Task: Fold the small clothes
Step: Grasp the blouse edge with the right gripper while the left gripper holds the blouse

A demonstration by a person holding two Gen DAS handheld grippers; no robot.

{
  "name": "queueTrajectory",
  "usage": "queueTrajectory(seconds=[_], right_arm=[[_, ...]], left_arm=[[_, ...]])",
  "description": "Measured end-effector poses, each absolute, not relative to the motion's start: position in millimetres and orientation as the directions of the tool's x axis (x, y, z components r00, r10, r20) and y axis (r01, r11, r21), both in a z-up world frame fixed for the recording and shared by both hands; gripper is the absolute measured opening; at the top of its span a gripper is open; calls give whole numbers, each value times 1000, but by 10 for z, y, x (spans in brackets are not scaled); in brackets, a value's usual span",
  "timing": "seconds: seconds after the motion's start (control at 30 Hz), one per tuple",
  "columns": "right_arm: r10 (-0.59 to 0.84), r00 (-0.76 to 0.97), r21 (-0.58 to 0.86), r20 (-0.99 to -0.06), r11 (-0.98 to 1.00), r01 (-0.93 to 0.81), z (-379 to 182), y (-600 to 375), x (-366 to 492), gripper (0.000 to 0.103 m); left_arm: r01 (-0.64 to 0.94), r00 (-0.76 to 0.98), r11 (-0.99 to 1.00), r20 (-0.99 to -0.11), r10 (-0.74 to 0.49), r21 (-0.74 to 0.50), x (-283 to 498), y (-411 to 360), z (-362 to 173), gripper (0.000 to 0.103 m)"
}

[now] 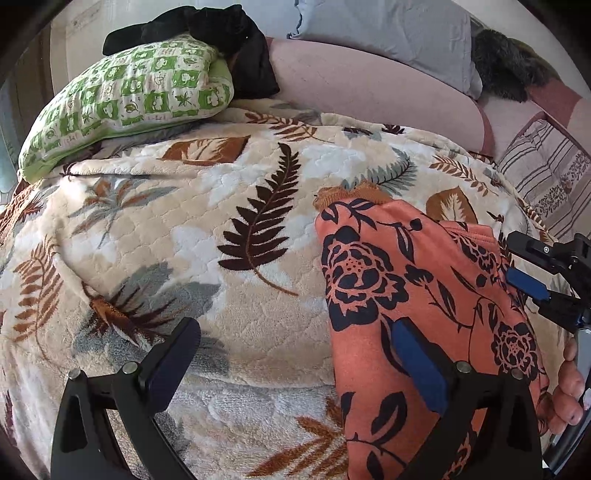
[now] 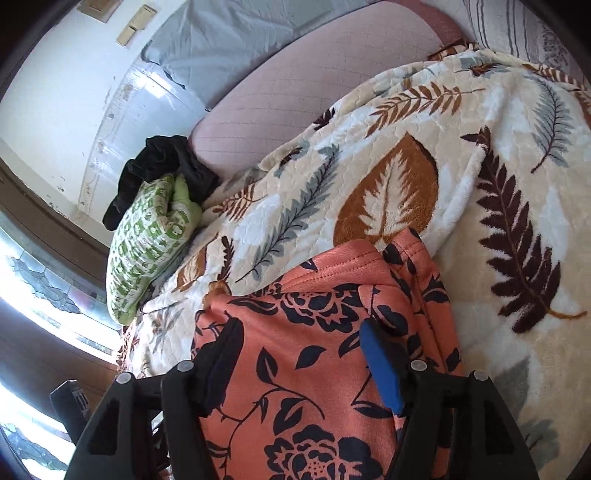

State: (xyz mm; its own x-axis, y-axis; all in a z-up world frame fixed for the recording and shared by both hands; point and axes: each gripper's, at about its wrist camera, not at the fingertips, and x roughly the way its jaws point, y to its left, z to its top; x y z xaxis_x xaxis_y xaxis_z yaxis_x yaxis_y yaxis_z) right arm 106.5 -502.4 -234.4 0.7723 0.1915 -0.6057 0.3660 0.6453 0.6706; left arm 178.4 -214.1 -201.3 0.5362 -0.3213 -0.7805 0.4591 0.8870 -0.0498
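An orange garment (image 1: 406,277) with a dark flower print lies folded on a leaf-patterned blanket (image 1: 240,206). My left gripper (image 1: 295,325) is open wide just above the blanket; its right blue-padded finger (image 1: 417,365) hangs over the garment's left edge, and its left finger is over bare blanket. In the right wrist view the right gripper (image 2: 301,325) stands open over the garment (image 2: 314,387), which lies flat under both fingers with its stitched hem (image 2: 332,258) ahead. The right gripper (image 1: 521,264) also shows at the garment's right side, with a person's hand (image 1: 565,387) below it.
A green checked pillow (image 1: 129,99) with a black cloth (image 1: 229,37) on it lies at the blanket's far left. Behind are a pink sheet (image 1: 369,88), a grey pillow (image 1: 388,33) and a striped cushion (image 1: 546,173). A window (image 2: 37,280) is at the left.
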Motion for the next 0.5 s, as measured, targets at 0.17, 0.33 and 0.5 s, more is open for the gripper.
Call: queueTrajectory(seconds=[0.17, 0.33, 0.5], right_arm=[[197, 783, 675, -590, 652, 345, -2204, -4897, 792, 69], [188, 777, 641, -601, 694, 327, -2108, -4738, 619, 65], [175, 788, 621, -590, 722, 305, -2003, -4614, 398, 60]], left_arm=[[458, 582, 889, -749, -317, -19, 1705, -2093, -1898, 103], [463, 592, 886, -739, -322, -15, 1639, -2055, -1846, 103], [471, 604, 882, -727, -326, -5, 1548, -2033, -1808, 103]])
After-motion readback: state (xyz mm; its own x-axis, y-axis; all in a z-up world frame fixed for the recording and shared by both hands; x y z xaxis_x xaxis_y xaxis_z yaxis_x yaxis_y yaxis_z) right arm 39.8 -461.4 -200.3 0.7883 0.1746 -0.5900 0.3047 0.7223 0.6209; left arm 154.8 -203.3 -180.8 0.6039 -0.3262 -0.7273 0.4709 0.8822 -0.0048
